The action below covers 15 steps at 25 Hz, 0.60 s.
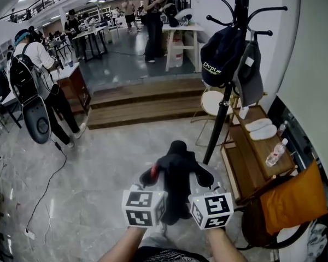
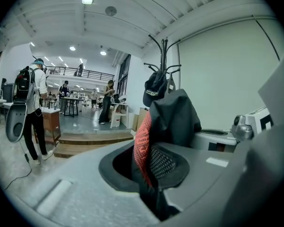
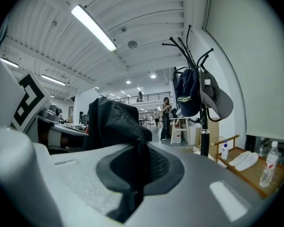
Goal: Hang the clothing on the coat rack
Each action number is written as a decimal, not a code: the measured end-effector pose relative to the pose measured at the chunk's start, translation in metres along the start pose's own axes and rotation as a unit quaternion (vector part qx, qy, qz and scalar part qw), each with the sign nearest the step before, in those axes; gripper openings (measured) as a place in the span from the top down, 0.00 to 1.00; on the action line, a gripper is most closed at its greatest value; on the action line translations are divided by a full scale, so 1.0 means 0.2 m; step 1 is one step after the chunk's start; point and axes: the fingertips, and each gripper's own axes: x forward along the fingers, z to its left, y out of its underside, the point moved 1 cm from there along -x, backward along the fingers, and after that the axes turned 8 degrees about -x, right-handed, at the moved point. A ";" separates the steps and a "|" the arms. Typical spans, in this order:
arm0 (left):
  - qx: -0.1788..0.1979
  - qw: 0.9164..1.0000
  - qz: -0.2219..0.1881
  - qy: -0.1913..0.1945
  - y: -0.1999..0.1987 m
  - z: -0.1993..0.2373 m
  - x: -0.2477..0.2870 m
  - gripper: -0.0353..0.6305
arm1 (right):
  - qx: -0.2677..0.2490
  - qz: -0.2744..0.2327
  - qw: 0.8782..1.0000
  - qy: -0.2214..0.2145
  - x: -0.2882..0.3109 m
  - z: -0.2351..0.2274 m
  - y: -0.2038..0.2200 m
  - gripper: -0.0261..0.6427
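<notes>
A black garment point(image 1: 176, 176) with a red patch is bunched up and held between both grippers low in the head view. My left gripper point(image 1: 153, 174) is shut on the black garment point(image 2: 173, 122), and my right gripper point(image 1: 203, 176) is shut on the same black garment point(image 3: 117, 126). The black coat rack point(image 1: 229, 75) stands ahead to the right, a short way beyond the grippers. A dark cap point(image 1: 221, 56) and a grey cap point(image 1: 250, 72) hang on it. The coat rack point(image 2: 163, 70) shows in the left gripper view, and the coat rack point(image 3: 199, 98) in the right gripper view.
A wooden bench point(image 1: 257, 157) with a water bottle point(image 1: 275, 153) and white slippers point(image 1: 261, 129) stands right of the rack. An orange-cushioned chair point(image 1: 292, 203) is at lower right. Wooden steps point(image 1: 142, 105) lie ahead. A person with a backpack point(image 1: 35, 86) stands at left; a cable point(image 1: 49, 184) crosses the floor.
</notes>
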 end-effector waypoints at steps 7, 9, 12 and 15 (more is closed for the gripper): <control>0.009 0.999 0.006 0.031 -0.10 0.06 0.21 0.89 | 0.001 0.000 1.000 0.032 0.18 -0.09 -0.04 0.94; 0.013 0.999 0.008 0.041 -0.13 0.07 0.26 0.89 | 0.000 0.000 0.999 0.042 0.21 -0.13 -0.05 0.94; 0.017 0.998 0.010 0.059 -0.16 0.07 0.34 0.89 | 0.000 0.001 0.998 0.061 0.26 -0.17 -0.06 0.94; 0.021 0.997 0.013 0.079 -0.19 0.07 0.43 0.89 | -0.001 0.001 0.997 0.082 0.30 -0.22 -0.07 0.94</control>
